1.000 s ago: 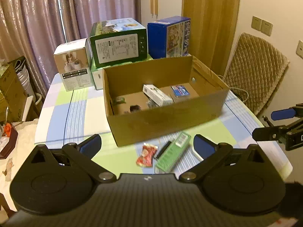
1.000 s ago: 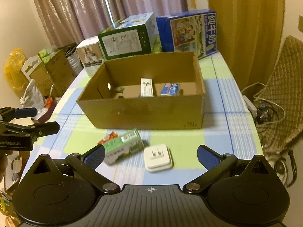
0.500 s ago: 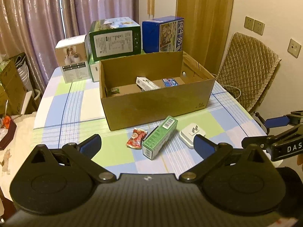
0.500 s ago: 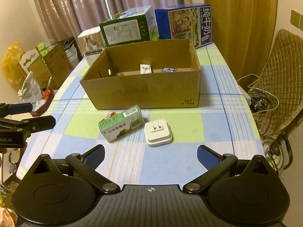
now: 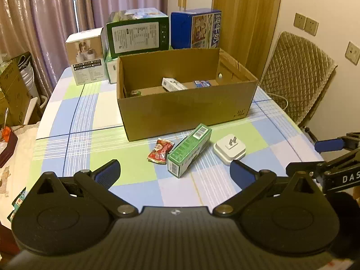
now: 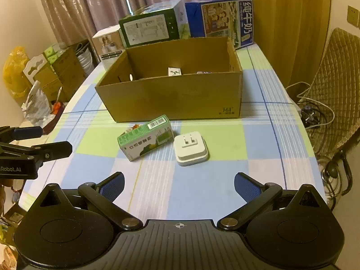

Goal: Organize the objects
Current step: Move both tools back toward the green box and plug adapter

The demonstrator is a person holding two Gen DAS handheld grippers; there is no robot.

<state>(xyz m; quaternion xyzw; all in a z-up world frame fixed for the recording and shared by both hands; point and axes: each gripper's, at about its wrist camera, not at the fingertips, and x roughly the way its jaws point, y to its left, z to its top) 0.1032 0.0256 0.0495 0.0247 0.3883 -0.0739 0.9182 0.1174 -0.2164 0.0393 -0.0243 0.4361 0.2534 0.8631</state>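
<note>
Left wrist view: checked blue-and-green tablecloth (image 5: pixel 74 121) fills the middle, an open brown cardboard box (image 5: pixel 186 112) at centre. Below it lie a long green carton (image 5: pixel 190 149), a white square plug adapter (image 5: pixel 229 149) to its right, a red snack packet (image 5: pixel 160 150) to its left. Both the left gripper (image 5: pixel 174 172) and right gripper (image 6: pixel 178 183) gape wide, empty, at the bottom of their frames.

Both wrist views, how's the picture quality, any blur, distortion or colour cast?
Left wrist view: sharp, warm yellowish indoor light, fisheye bending the table edges, dark corners. Right wrist view: same warm cast and bending, cardboard box and white charger crisp, soft shadows only.
</note>
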